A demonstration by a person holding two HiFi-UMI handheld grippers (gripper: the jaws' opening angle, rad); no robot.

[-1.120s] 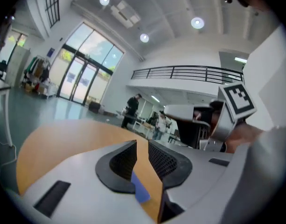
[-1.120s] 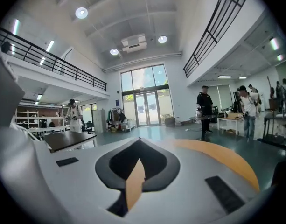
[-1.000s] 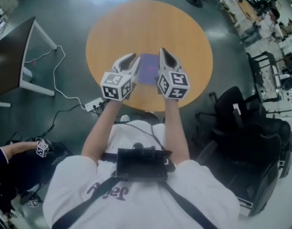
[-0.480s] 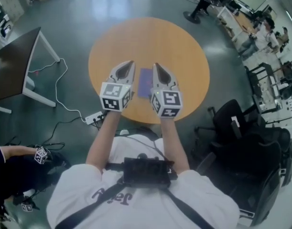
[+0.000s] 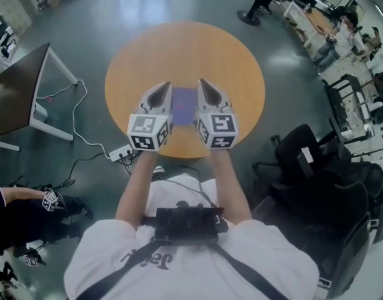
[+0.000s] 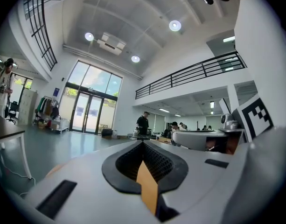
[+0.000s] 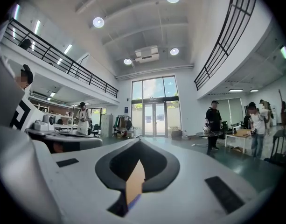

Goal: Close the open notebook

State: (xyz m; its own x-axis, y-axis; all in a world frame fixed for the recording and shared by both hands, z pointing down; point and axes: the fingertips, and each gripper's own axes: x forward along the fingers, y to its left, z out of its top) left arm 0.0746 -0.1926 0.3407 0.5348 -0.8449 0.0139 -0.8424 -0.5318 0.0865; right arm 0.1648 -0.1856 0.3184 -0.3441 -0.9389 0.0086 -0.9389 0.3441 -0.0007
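A purple notebook [image 5: 184, 105] lies flat on the round wooden table [image 5: 185, 45], with its side edges hidden behind the grippers. My left gripper [image 5: 164, 86] hovers over its left edge and my right gripper [image 5: 201, 82] over its right edge. Both point level and away from me. In the left gripper view the left gripper [image 6: 143, 143] has its jaws together, with only a sliver of table in the slit. In the right gripper view the right gripper [image 7: 139, 141] is also shut and empty. Neither touches the notebook.
A dark desk [image 5: 13, 83] stands at the left, with a power strip and cables [image 5: 119, 152] on the floor by the table. Black office chairs [image 5: 316, 167] crowd the right. A person's arm [image 5: 16, 195] shows at lower left, and people stand far off.
Both grippers have risen and drawn slightly back above the notebook. The left jaws, a little apart a second ago, have come together. The notebook has stayed where it was.
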